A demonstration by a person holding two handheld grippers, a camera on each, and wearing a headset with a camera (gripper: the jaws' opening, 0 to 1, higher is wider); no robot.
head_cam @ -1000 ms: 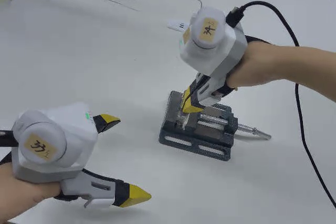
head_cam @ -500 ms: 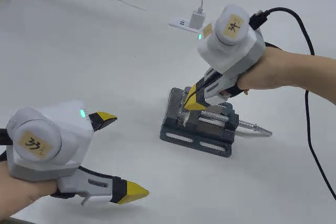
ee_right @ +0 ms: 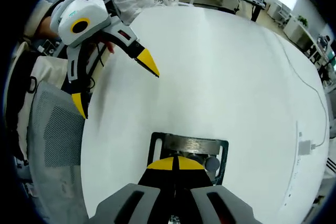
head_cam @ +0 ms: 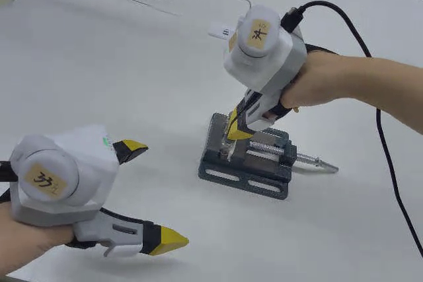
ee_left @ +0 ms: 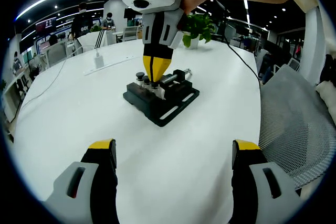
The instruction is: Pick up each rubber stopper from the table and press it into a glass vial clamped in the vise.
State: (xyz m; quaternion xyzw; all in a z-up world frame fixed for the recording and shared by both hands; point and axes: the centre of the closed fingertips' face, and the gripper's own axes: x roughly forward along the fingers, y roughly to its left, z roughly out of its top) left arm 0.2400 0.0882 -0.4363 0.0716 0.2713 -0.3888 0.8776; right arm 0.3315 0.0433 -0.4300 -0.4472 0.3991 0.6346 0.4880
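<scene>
A dark metal vise (head_cam: 246, 171) stands on the white table (head_cam: 132, 77). In the left gripper view the vise (ee_left: 165, 99) holds small glass vials (ee_left: 140, 77) with dark stoppers in a row. My right gripper (head_cam: 238, 133) points down with its yellow tips shut, touching the tops of the vials at the vise's near jaw; I see nothing between the tips. In its own view the right gripper (ee_right: 178, 163) is over the vise (ee_right: 157, 145), next to a stoppered vial (ee_right: 212, 163). My left gripper (head_cam: 152, 193) hovers open and empty at the near left, well apart from the vise.
The vise's screw handle (head_cam: 316, 163) sticks out to the right. A white power strip (head_cam: 221, 31) with a thin cable lies at the back. A black cable (head_cam: 370, 51) trails from the right gripper. A mesh chair (ee_left: 294, 124) stands by the table edge.
The right gripper's body swung to the right and back while its shut tips stayed at the vise. The left gripper stayed open and barely moved.
</scene>
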